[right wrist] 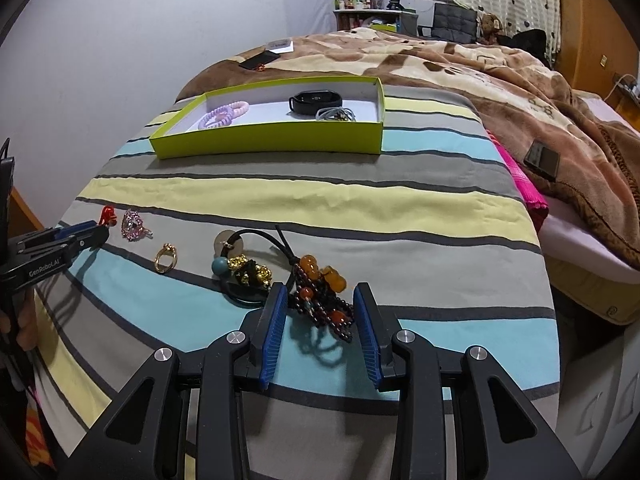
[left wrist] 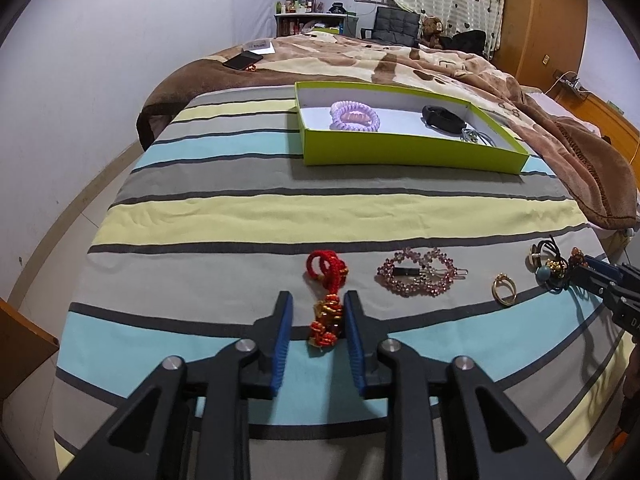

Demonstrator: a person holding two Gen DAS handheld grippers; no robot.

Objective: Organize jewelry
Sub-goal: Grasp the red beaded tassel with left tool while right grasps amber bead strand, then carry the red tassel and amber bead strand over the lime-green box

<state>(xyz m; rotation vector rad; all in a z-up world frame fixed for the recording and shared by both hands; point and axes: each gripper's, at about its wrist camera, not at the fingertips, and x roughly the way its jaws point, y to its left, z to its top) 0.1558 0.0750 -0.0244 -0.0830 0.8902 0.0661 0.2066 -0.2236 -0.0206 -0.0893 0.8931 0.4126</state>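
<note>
Bed, striped sheet (left wrist: 360, 208) — loose jewelry in a row along the near edge, listed left to right.

1. Red knotted charm (left wrist: 326, 300), gold beads at mid-length. Long axis runs straight away from the left claw (left wrist: 319, 312), whose jaws stand apart on either side of its lower half, not yet closed on it.
2. Pink beaded hair clip (left wrist: 420, 276), lying crosswise, just right of the charm.
3. Gold ring (left wrist: 503, 289), apart from the clip.
4. Black cord hair tie with teal and gold beads (right wrist: 244, 270), touching item 5.
5. Dark beaded bracelet with amber beads (right wrist: 324, 300) — lies between the parted jaws of the right claw (right wrist: 320, 312), untouched as far as can be seen.

Green box (left wrist: 400, 152), farther up the bed: holds lilac coil ties (left wrist: 354, 116), a black band (left wrist: 442, 120), grey ties (left wrist: 478, 136).

Judgement: each claw is nearest its own piece; closing is the likely next step.
</note>
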